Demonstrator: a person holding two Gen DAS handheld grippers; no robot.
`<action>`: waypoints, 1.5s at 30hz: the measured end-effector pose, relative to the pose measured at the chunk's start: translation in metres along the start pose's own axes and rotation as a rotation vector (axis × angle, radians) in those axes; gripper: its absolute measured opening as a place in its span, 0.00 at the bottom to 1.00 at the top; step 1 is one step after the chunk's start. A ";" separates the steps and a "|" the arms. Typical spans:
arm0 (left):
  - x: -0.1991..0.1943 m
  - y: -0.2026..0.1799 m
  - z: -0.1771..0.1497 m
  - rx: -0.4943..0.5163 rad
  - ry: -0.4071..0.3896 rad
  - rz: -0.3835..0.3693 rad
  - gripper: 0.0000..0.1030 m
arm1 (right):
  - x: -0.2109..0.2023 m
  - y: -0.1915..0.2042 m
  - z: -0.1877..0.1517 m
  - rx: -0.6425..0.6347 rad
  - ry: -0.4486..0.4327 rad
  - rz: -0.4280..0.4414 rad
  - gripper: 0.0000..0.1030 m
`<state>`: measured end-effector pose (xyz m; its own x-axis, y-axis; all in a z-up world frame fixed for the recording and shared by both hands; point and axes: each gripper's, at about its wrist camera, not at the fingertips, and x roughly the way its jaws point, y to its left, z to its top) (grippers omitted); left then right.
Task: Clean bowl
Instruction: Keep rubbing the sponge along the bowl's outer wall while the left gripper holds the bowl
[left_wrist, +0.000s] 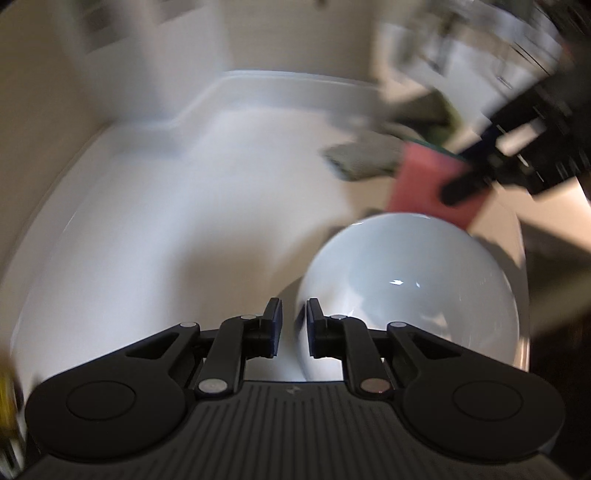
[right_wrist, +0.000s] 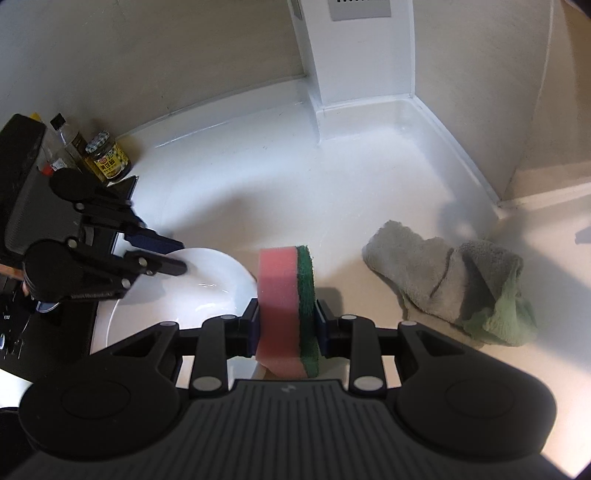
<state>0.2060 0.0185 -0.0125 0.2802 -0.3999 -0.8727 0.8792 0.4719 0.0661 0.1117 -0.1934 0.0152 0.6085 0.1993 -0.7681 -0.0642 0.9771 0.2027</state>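
A white bowl (left_wrist: 410, 295) sits on the white counter; my left gripper (left_wrist: 294, 325) is shut on its near rim, one finger inside and one outside. In the right wrist view the bowl (right_wrist: 207, 284) is at lower left with the left gripper (right_wrist: 173, 254) clamped on its rim. My right gripper (right_wrist: 287, 321) is shut on a pink sponge with a green scouring side (right_wrist: 284, 306), held upright just right of the bowl. In the left wrist view the sponge (left_wrist: 428, 184) hangs just beyond the bowl's far rim, held by the right gripper (left_wrist: 465, 184).
A grey-green cloth (right_wrist: 454, 280) lies crumpled on the counter to the right. Jars and bottles (right_wrist: 107, 155) stand at the back left by the wall. A white pillar (right_wrist: 354, 55) and raised ledges bound the counter at the back. A dark object (right_wrist: 48, 332) borders the left.
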 end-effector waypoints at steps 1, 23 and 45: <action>-0.003 -0.001 -0.005 -0.041 -0.002 0.009 0.17 | -0.001 0.000 -0.002 0.003 -0.002 0.000 0.25; -0.003 0.004 0.006 -0.120 -0.037 0.053 0.13 | 0.000 0.006 -0.001 -0.056 0.005 -0.013 0.25; -0.002 0.004 0.014 -0.070 -0.025 0.035 0.15 | 0.001 -0.001 -0.001 -0.022 -0.010 -0.021 0.25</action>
<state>0.2149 0.0102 -0.0039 0.3211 -0.4015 -0.8577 0.8396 0.5396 0.0617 0.1119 -0.1940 0.0140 0.6179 0.1785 -0.7657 -0.0686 0.9824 0.1736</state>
